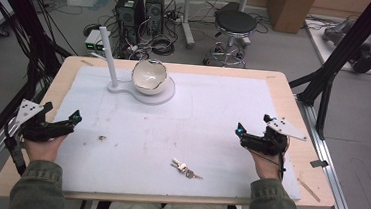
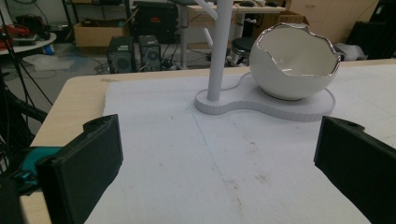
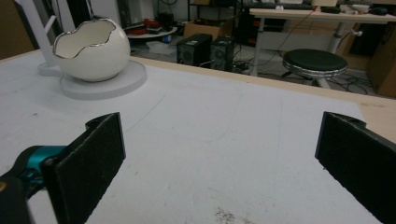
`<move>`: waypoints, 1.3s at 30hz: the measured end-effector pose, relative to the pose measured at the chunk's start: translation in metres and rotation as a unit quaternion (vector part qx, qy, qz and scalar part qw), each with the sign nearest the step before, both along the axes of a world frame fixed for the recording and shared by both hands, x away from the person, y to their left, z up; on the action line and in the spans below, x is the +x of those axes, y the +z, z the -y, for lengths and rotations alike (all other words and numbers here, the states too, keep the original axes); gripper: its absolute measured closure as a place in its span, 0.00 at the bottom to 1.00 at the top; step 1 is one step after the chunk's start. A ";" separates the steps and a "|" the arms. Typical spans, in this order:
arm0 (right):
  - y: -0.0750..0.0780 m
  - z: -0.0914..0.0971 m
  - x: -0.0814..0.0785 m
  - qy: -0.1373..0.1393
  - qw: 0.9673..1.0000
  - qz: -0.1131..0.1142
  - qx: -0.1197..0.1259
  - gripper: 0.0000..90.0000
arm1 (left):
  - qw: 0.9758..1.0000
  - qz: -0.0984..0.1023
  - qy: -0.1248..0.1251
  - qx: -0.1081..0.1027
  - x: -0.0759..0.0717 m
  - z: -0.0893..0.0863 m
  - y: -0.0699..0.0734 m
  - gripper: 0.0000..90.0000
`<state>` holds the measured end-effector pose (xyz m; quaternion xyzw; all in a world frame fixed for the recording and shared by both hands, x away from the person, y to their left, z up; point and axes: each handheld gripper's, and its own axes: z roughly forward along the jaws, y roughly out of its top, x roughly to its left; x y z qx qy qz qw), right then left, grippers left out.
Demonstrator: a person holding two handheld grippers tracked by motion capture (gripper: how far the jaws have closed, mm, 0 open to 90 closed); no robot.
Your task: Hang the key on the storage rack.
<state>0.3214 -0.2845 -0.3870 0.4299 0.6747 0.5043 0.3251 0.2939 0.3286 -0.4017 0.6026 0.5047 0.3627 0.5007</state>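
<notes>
One wooden table (image 1: 296, 100) carries one white mat (image 1: 212, 116). At the mat's far side, left of middle, stands one white stand (image 1: 161, 96) with one upright post (image 1: 107, 53) and one egg-shaped bowl (image 1: 149, 75) with a jagged rim. One bunch of keys (image 1: 184, 168) lies near the mat's near edge, between the two grippers and closer to the right one. The left gripper (image 1: 72, 120) and right gripper (image 1: 241, 133) both hover with jaws spread wide and nothing between them. The keys look flat and loose, so I judge a jaw could push them across the mat instead of catching them. A careless reach to the far side might also knock the bowl or post.
</notes>
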 end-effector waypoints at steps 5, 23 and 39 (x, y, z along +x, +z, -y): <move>-0.002 -0.005 0.002 0.015 1.000 -0.021 -0.004 0.01 | 1.000 -0.001 -0.001 0.003 0.000 0.000 0.000 0.02; -0.001 -0.027 0.003 0.058 0.996 -0.057 -0.029 0.01 | 1.000 -0.002 -0.004 -0.003 0.001 0.000 -0.001 0.02; -0.004 -0.050 0.003 0.096 0.988 -0.103 -0.063 0.01 | 1.000 -0.001 -0.012 -0.008 0.002 0.001 -0.001 0.02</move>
